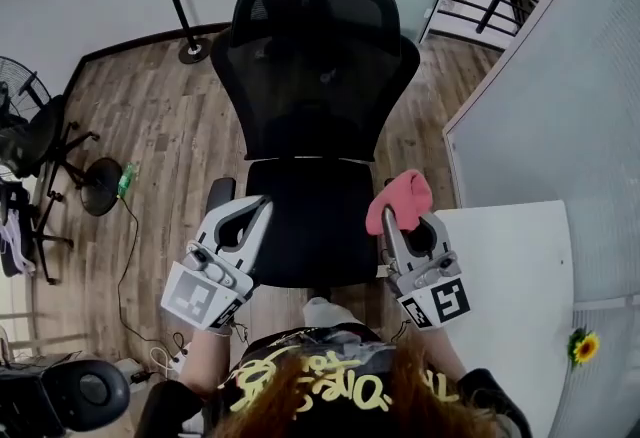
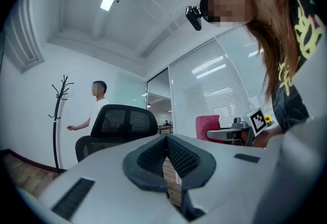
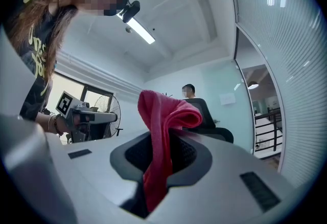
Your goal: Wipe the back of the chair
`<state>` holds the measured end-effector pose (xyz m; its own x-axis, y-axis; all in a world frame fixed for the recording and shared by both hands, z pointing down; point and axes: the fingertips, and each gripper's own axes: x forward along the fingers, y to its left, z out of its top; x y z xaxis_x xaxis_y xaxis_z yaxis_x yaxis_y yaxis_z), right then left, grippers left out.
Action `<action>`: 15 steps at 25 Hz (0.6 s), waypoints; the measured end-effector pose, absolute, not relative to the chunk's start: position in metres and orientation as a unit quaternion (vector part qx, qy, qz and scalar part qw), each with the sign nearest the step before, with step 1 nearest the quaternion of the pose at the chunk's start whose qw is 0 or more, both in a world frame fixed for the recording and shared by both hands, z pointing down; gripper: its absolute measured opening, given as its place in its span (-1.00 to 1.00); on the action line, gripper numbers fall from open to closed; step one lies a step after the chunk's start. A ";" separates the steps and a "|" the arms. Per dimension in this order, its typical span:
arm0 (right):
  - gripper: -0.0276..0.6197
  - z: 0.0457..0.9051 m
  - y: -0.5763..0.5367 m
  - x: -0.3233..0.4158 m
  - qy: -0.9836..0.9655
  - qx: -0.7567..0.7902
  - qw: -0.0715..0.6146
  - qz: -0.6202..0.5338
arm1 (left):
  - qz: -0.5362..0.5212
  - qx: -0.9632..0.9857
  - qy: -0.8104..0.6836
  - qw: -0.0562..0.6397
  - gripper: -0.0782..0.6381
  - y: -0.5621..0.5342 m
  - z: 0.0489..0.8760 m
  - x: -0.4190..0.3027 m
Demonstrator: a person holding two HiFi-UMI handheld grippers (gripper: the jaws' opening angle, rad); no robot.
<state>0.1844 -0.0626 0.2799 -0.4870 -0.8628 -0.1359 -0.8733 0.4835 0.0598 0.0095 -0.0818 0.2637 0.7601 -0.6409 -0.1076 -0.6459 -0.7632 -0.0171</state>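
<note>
The right gripper clamps its fingers on a pink cloth; the left gripper seems empty, fingers pressed together. Both hang over the seat, near the chair back.

The chair has a back of black open mesh, matt and see-through, set in a smooth black plastic frame; its seat looks like dull black fabric. The cloth is pink, soft and finely ribbed, like knit or towelling. The left gripper and the right gripper have shells of smooth matt grey plastic, and the pads are black, ribbed and rubbery. The floor is wood-grain planking with a low sheen. The table is smooth matt white
</note>
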 end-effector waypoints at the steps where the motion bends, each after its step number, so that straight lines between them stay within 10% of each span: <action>1: -0.73 0.281 -0.069 0.187 0.861 -0.504 0.043 0.060 | 0.048 -0.937 0.344 0.026 -0.80 -0.088 0.265 0.012; 15: -0.73 0.289 -0.137 0.192 0.853 -0.520 0.038 0.041 | 0.040 -0.943 0.329 0.022 -0.80 -0.153 0.261 0.009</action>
<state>0.1925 -0.1374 0.2887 -0.4573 -0.8828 -0.1075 -0.8890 0.4569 0.0295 0.0095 -0.1528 0.2612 0.7799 -0.6194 -0.0903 -0.6229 -0.7821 -0.0150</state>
